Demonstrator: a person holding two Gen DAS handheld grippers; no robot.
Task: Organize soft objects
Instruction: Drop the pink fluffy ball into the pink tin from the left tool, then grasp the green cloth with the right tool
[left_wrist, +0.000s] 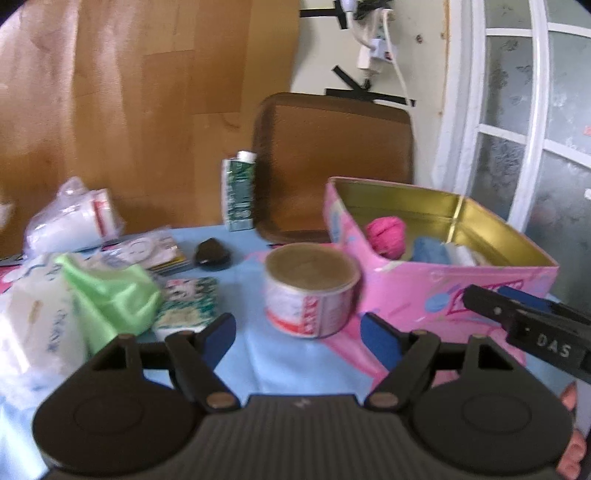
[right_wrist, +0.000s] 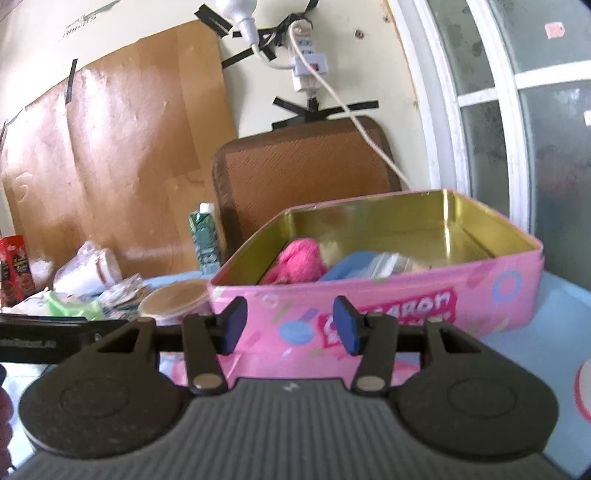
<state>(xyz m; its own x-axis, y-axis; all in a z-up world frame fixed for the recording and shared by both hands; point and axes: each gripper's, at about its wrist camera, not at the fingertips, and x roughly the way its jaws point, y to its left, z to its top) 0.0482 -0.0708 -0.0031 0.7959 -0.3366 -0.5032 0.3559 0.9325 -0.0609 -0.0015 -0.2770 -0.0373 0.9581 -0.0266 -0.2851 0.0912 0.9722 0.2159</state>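
— Blue pads on both tools, what are they doing?

— Left gripper (left_wrist: 299, 338) stands spread with nothing between its pads; beyond it a round tub (left_wrist: 312, 290) sits on the blue desk cloth (left_wrist: 251, 365). Right gripper (right_wrist: 290, 325) is parted too, empty, facing the pink tin (right_wrist: 406, 295).

— Where are the soft things?

— A pink yarn ball (left_wrist: 386, 236) and a blue folded cloth (left_wrist: 430, 251) lie inside the tin, toward the desk's right side. Along the left edge sit a green bag (left_wrist: 110, 291), a white pack (left_wrist: 33, 332), and a wrapped white bundle (left_wrist: 74, 218) farther back.

— Anything behind?

— A green carton (left_wrist: 238, 192) stands at the back edge beside a brown tray (left_wrist: 332, 162) leaning on the wall.
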